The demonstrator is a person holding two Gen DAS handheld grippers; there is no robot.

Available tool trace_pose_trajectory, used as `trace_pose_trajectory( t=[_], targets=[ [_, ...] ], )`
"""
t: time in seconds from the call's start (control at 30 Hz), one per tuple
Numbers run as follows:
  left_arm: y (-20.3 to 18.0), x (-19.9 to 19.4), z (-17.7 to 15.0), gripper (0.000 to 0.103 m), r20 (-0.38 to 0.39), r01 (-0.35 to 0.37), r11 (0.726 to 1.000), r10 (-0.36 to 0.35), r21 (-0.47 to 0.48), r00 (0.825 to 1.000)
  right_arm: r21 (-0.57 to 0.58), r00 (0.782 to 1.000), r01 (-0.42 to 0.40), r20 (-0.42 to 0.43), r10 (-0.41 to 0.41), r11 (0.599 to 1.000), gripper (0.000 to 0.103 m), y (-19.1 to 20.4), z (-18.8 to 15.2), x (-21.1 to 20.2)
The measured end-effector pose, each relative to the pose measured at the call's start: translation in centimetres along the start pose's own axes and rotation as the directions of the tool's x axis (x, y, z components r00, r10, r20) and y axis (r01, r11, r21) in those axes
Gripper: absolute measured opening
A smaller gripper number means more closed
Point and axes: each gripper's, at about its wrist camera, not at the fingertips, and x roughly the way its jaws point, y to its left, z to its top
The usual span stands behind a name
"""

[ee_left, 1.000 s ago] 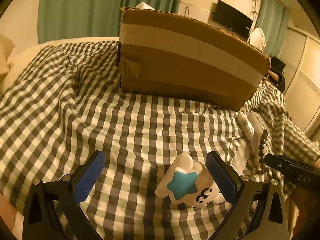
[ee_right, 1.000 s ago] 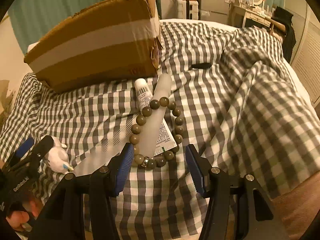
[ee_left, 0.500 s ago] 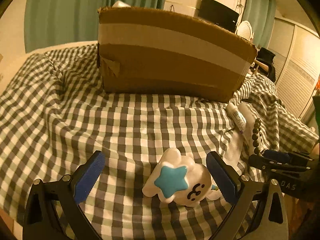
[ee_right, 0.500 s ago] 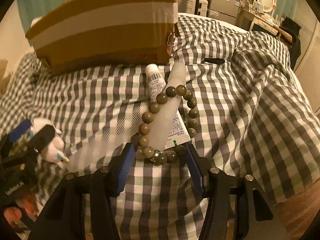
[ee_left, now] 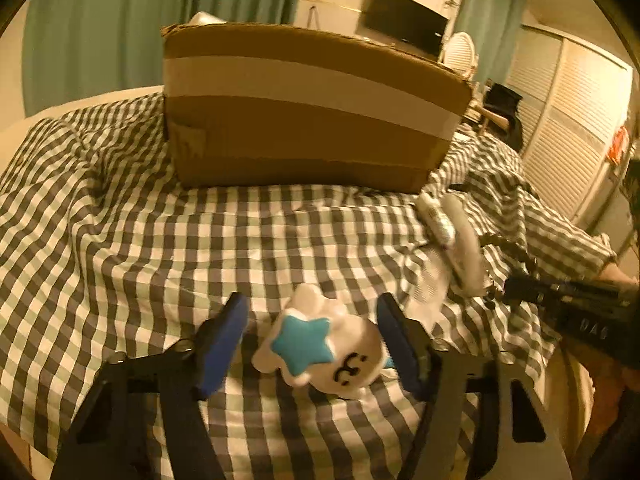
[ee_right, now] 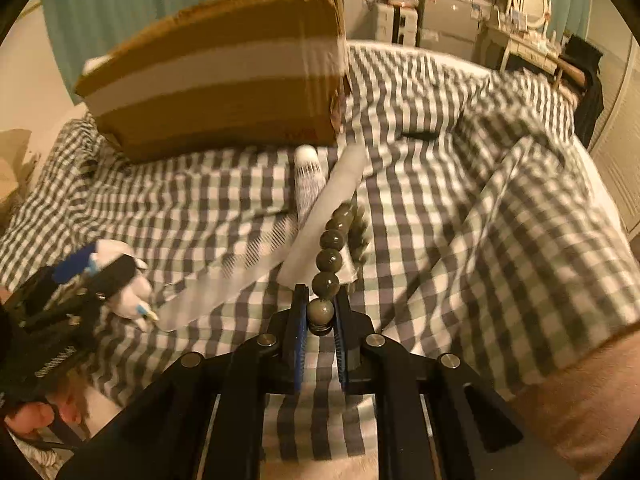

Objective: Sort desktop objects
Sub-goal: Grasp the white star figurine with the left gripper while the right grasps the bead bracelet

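Right fingers: the blue pads (ee_right: pixel 299 340) of my right gripper (ee_right: pixel 320 308) are closing and already press on the bead bracelet (ee_right: pixel 329 258), with its lowest bead pinched between them.
Left fingers: the jaws of my left gripper (ee_left: pixel 312 332) are closing around the white plush toy (ee_left: pixel 320 350). The right-hand pad looks to be touching the toy's side, while a gap still shows between the other pad (ee_left: pixel 222 346) and the toy.
Bead bracelet: brownish-green round beads run up and away from my right fingertips. The far side of the loop is blurred. It lies over a long white frosted tube (ee_right: pixel 320 220).
Plush toy: white, with a teal star on it and a small drawn face. It lies on the checked bedspread (ee_left: pixel 120 248) between my left jaws, tipped on its side.
Tubes: a smaller white tube (ee_right: pixel 308 176) with printed text lies beside the frosted one, its cap end toward the box.
Cardboard box: a brown cardboard box (ee_left: pixel 304 112) with a pale tape band stands on the bedspread, behind both the toy and the tubes.
Other gripper seen: from my left wrist, the right gripper's black body comes in at the right edge, beside the tubes.
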Motion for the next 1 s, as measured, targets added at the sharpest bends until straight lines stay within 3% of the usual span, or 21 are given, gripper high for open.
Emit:
trace_pose_trajectory(
  t=[0.1, 0.23, 0.27, 0.3, 0.47, 0.5, 0.57, 0.6, 0.63, 0.67, 0.83, 1.0],
  targets=[
    [-0.2, -0.2, 0.0, 0.053, 0.007, 0.01, 1.0, -0.01, 0.021, 1.0, 0.001, 0.999, -0.014, 0.028, 0.014, 1.0, 0.011, -0.2, 0.2, -0.7],
    [-0.3, -0.9, -0.1, 0.05, 0.026, 0.005, 0.999, -0.006, 0.047, 1.0, 0.003, 0.999, -0.019, 0.042, 0.019, 1.0, 0.011, -0.3, 0.3, -1.2],
    [-0.4, -1.2, -0.2, 0.045, 0.033, 0.004, 0.999, -0.006, 0.05, 0.999, 0.005, 0.999, -0.021, 0.047, 0.021, 1.0, 0.011, 0.0, 0.3, -1.3],
    [-0.3, -1.5, 0.0, 0.031, 0.04, 0.011, 0.999, -0.013, 0.051, 0.999, 0.006, 0.998, -0.027, 0.049, 0.026, 1.0, 0.011, -0.1, 0.4, -1.4],
    [-0.3, -1.8, 0.1, 0.031, 0.02, 0.003, 0.998, -0.004, 0.057, 1.0, 0.004, 0.997, -0.04, 0.07, 0.04, 0.999, 0.011, 0.0, 0.5, -2.2],
    [-0.2, -1.6, -0.1, 0.033, 0.007, 0.009, 0.999, -0.01, 0.052, 1.0, 0.004, 0.997, -0.044, 0.069, 0.044, 0.999, 0.011, 0.0, 0.5, -2.2],
    [0.1, -1.7, -0.2, 0.052, 0.009, -0.012, 0.999, 0.012, 0.03, 1.0, 0.008, 0.996, -0.05, 0.071, 0.05, 0.999, 0.011, -0.2, 0.4, -2.4],
    [0.2, -1.7, -0.2, 0.092, 0.012, -0.052, 0.998, 0.052, 0.019, 0.999, 0.01, 0.996, -0.055, 0.07, 0.054, 0.998, 0.011, -0.2, 0.3, -2.4],
    [0.5, -1.7, -0.3, 0.103, 0.009, -0.099, 0.995, 0.099, 0.008, 0.995, 0.013, 0.996, -0.059, 0.069, 0.058, 0.998, 0.011, -0.3, 0.3, -2.4],
    [0.7, -1.5, -0.4, 0.103, 0.022, -0.11, 0.994, 0.11, -0.004, 0.994, 0.016, 0.996, -0.06, 0.069, 0.059, 0.998, 0.011, -0.3, 0.3, -2.3],
    [1.3, 0.3, -1.1, 0.103, -0.036, -0.013, 0.998, 0.01, -0.067, 0.999, 0.023, 0.996, -0.066, 0.063, 0.065, 0.998, 0.011, -0.3, 0.4, -2.0],
    [-0.7, 1.3, -2.0, 0.103, -0.076, -0.012, 0.997, 0.017, 0.072, 0.997, 0.034, 0.996, -0.071, 0.055, 0.069, 0.997, 0.011, -0.5, 0.5, -1.8]
  ],
)
